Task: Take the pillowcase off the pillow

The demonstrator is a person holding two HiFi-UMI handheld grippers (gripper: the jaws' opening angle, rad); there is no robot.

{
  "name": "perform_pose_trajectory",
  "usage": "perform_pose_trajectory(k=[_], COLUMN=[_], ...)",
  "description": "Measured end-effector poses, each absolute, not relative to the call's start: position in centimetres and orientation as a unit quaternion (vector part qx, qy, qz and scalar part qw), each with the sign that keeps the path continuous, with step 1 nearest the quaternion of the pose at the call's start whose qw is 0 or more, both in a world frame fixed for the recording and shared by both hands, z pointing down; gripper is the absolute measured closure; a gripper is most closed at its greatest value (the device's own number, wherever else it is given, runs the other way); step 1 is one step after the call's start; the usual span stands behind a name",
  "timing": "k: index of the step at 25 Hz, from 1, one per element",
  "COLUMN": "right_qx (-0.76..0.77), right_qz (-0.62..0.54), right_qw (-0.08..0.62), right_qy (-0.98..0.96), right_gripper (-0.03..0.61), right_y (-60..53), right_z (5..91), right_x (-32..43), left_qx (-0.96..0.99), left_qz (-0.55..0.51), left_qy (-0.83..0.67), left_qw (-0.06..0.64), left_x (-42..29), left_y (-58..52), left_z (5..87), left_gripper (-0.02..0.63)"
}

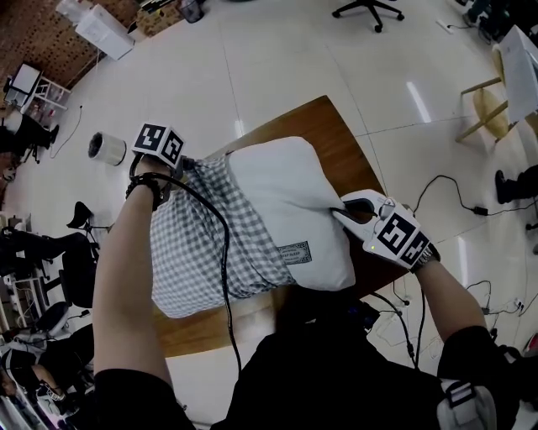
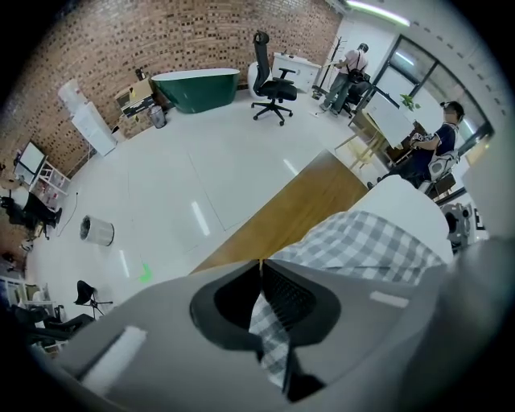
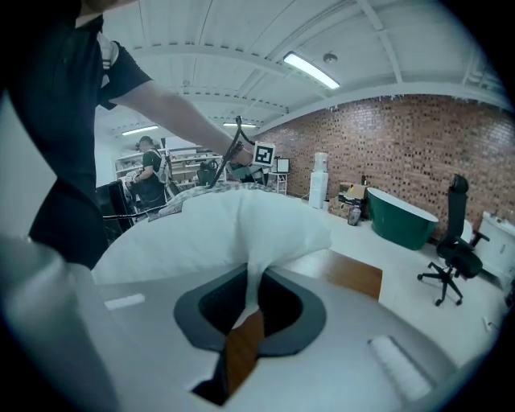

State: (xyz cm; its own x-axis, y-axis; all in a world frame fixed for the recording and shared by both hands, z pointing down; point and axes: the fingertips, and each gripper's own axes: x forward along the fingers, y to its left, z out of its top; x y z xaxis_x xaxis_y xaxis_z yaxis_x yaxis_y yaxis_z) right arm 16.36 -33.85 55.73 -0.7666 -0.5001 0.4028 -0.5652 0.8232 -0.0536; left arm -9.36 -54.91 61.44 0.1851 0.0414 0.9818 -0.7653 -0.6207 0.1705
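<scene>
Left gripper (image 1: 183,163) (image 2: 261,272): jaws closed on a fold of the checked pillowcase (image 1: 202,243) (image 2: 362,245), pinched at its far left corner. The gripper points steeply down. A black cable (image 1: 225,252) runs from it across the pillowcase toward the person.

Right gripper (image 1: 338,212) (image 3: 251,278): jaws closed on a pinch of the white pillow (image 1: 290,197) (image 3: 217,225) at its right edge. In the right gripper view, white fabric is drawn up between the pads.

Around: a white round bin (image 1: 107,149) (image 2: 96,231) stands on the floor left of the table. The brown table (image 1: 332,126) (image 2: 290,217) (image 3: 350,273) carries the pillow. An office chair (image 1: 370,10) (image 2: 272,80) and a green tub (image 2: 195,88) (image 3: 398,217) stand well apart by the brick wall. A wooden chair (image 1: 487,101) stands far right. Nothing lies between the two grippers but the pillow itself.

The pillowcase covers the left half of the pillow, bunched toward the left gripper. The right half is bare, with a small label (image 1: 294,252) near the pillowcase's open edge. The bare end lies at the right gripper.
</scene>
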Motion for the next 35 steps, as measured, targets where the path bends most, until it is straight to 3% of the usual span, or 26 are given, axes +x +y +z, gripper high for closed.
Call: perform_pose_trajectory(k=[7, 12, 16, 19, 27, 35], right_qx=[0.316, 0.311, 0.3, 0.301, 0.32, 0.317], right_qz=[0.102, 0.107, 0.126, 0.128, 0.122, 0.087], right_qw=[0.2, 0.227, 0.25, 0.26, 0.266, 0.276], right_qy=[-0.922, -0.917, -0.912, -0.909, -0.901, -0.903], right_gripper=[0.555, 0.54, 0.489, 0.463, 0.411, 0.368], right_y=[-34.6, -35.5, -35.0, -34.9, -33.2, -28.9], right_z=[56.5, 57.1, 59.0, 58.9, 57.4, 54.2], right_x=[17.4, 17.1, 16.4, 16.1, 16.8, 12.3], left_qx=[0.704, 0.755, 0.797, 0.818, 0.85, 0.873], left_qz=[0.568, 0.557, 0.524, 0.501, 0.448, 0.391], left_qy=[-0.264, -0.232, -0.24, -0.242, -0.261, -0.279], left_qw=[0.336, 0.256, 0.181, 0.146, 0.098, 0.087], left_x=[-10.0, -7.1, -5.3, -4.2, -3.3, -5.8], left_y=[-53.5, -53.6, -53.9, -53.5, -50.2, -43.4], left_z=[61.3, 59.8, 57.6, 55.7, 52.0, 49.1], left_gripper=[0.594, 0.582, 0.561, 0.502, 0.453, 0.421])
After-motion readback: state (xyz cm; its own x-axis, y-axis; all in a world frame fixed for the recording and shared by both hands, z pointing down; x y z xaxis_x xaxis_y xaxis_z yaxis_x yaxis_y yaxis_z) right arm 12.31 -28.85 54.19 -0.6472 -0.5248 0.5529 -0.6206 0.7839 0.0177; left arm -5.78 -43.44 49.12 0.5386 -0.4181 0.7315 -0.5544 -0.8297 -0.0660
